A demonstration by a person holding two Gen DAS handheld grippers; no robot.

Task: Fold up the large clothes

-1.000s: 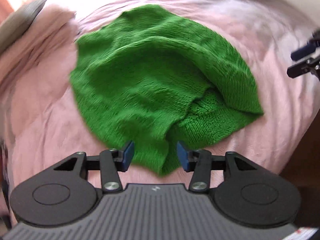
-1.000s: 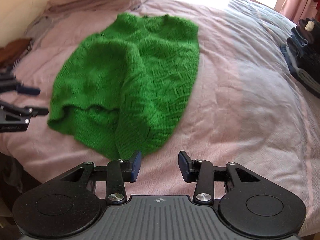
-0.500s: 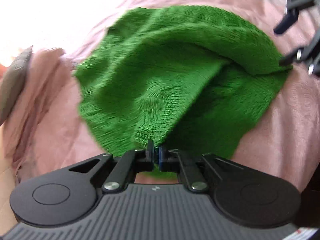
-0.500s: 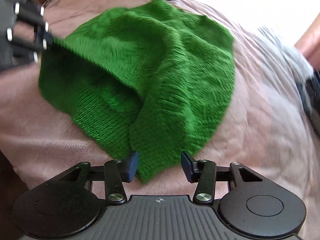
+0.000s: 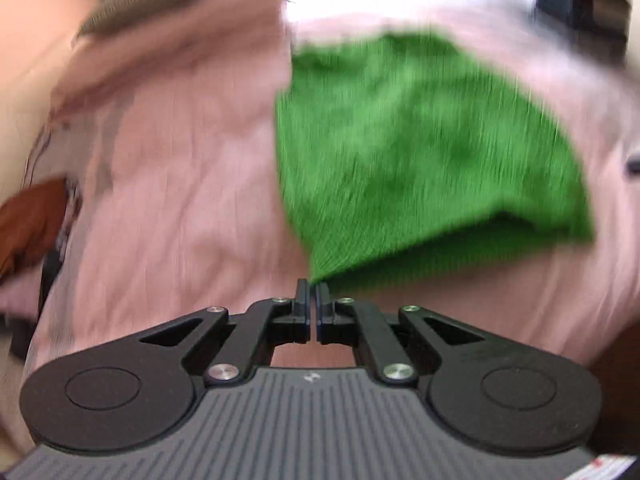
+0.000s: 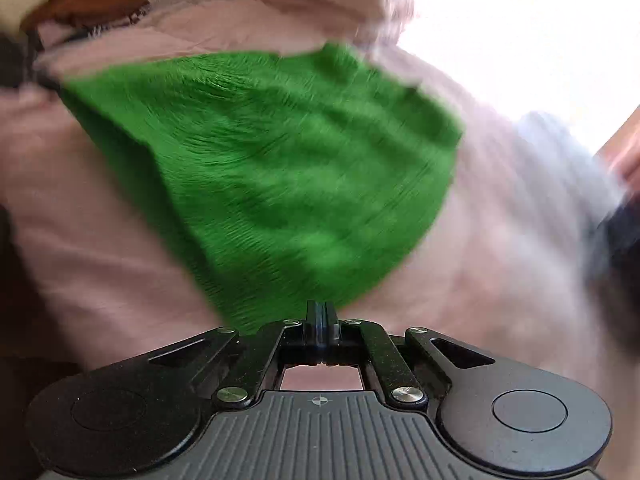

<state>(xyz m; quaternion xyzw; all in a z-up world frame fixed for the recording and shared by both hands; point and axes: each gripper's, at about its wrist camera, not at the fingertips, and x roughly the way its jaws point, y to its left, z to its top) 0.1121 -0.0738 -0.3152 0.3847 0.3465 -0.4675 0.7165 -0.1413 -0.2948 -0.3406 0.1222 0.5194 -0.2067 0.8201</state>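
Note:
A green knitted sweater [image 5: 420, 152] lies on a bed covered in pink bedding [image 5: 180, 184]. Both views are blurred by motion. My left gripper [image 5: 313, 286] is shut on a corner of the sweater's hem, which stretches taut from its tips. In the right wrist view the same sweater [image 6: 288, 168] fans out from my right gripper [image 6: 321, 308], shut on another corner of the hem. The cloth is lifted and pulled between the two grips.
A pink pillow [image 5: 168, 52] and a grey pillow [image 5: 148, 0] lie at the bed's head. A brown item [image 6: 84, 4] sits at the bed's edge. Dark clothing [image 6: 616, 232] lies at the right. Bright light washes out the far side.
My right gripper has shut on the sweater's hem; it stood open half a second ago. My left gripper stays shut on its corner. Both have pulled the sweater up and back.

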